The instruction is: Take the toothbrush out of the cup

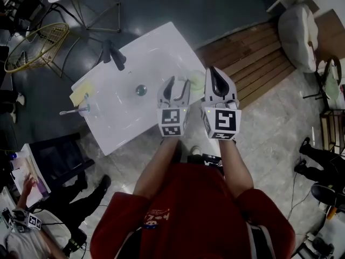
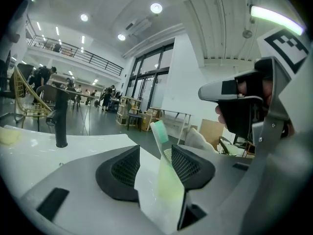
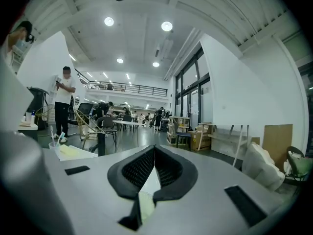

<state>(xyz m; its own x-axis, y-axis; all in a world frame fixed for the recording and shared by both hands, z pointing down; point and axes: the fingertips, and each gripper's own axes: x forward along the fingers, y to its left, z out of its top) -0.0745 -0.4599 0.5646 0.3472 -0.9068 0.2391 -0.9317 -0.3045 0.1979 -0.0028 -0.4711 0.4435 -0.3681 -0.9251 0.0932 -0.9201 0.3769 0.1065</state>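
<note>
A toothbrush [image 2: 159,131] with a white and green head stands upright between the jaws of my left gripper [image 2: 155,153], which are spread wide and do not press on it. Its handle drops toward a pale green cup [image 1: 196,80] on the white table [image 1: 132,117]. In the head view the cup sits between my left gripper [image 1: 178,88] and my right gripper [image 1: 214,74]. In its own view the right gripper [image 3: 154,151] has its fingertips touching, with a strip of white table and pale green showing through the gap lower down.
A black faucet [image 1: 116,55] and a round drain [image 1: 141,89] are set in the table. At its left edge stand a clear cup with brushes [image 1: 82,110] and a yellow cloth [image 1: 81,93]. Chairs and people surround the table.
</note>
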